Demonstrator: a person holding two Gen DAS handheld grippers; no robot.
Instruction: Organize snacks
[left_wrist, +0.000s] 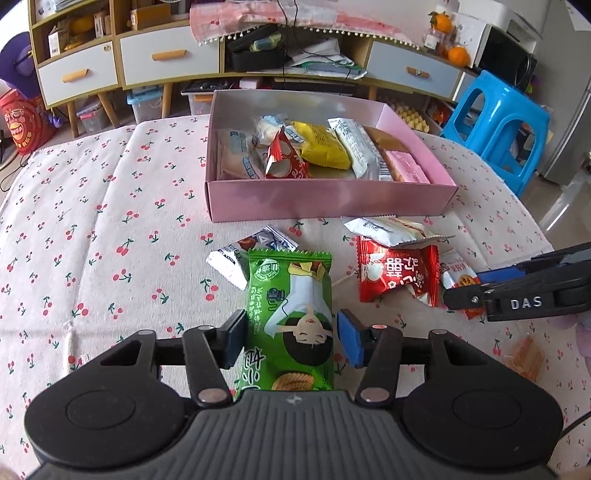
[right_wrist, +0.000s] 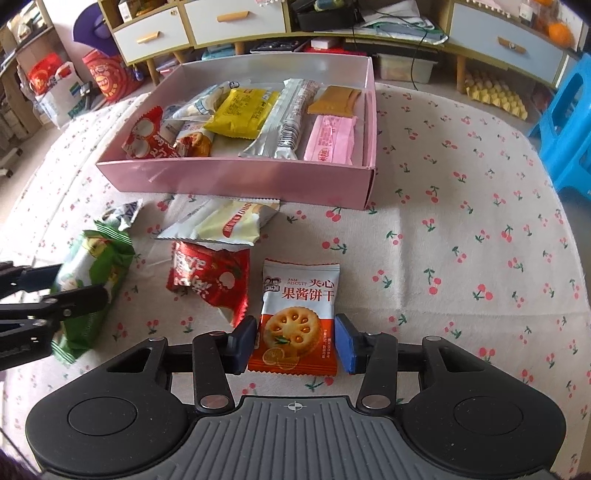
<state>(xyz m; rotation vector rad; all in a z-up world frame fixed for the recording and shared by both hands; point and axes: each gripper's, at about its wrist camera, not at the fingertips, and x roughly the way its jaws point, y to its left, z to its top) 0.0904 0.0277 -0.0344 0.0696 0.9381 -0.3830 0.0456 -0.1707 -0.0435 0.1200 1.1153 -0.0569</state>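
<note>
Pink box (left_wrist: 328, 201), green packet (left_wrist: 291, 317), red packet (left_wrist: 397, 275); tablecloth (left_wrist: 110, 221) is patterned with red cherries.

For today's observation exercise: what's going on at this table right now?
A person is sorting snacks into a pink box with two handheld grippers. The left gripper has a green snack packet between its fingers; the right gripper straddles a jam biscuit packet. A red packet and a white packet still lie on the cloth.

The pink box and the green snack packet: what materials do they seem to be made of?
The pink box: probably thin card with a slight sheen; it has sharp folded corners. The green snack packet: probably glossy plastic film, with a zigzag sealed edge and a crinkled surface.
</note>
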